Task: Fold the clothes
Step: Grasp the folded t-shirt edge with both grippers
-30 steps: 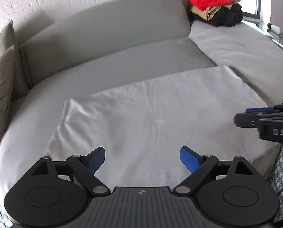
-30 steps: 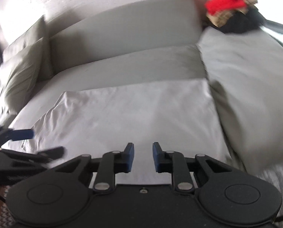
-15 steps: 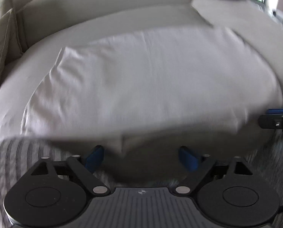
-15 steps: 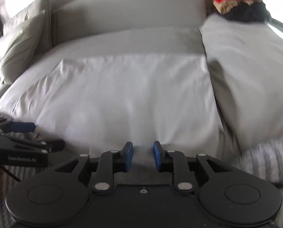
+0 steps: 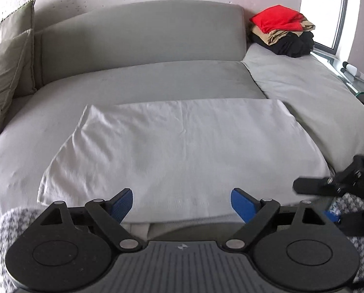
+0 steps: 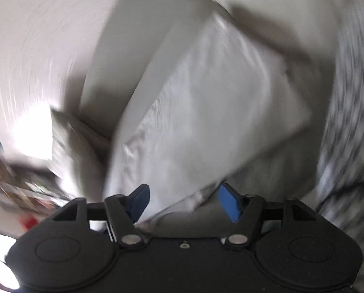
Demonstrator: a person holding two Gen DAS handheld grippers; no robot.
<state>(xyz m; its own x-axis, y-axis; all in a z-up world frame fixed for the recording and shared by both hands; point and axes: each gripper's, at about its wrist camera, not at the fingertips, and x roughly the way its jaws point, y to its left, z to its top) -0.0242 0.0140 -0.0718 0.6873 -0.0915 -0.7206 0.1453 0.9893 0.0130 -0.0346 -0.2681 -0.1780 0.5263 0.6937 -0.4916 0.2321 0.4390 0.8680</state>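
No legible text, seemingly

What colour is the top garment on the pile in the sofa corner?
Red top garment, clearest in the left wrist view.

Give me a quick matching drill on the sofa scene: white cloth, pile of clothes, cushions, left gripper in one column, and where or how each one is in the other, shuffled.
Things:
1. white cloth
2. pile of clothes
3. cushions
4. left gripper

Places or states:
A. propped at the left end of the sofa
B. spread flat on the seat, front edge at the seat's edge
C. jaws apart and opening, nothing pinched between them
D. heaped in the far right corner by the window, red piece on top

Pairs: 1-B, 2-D, 3-A, 4-C
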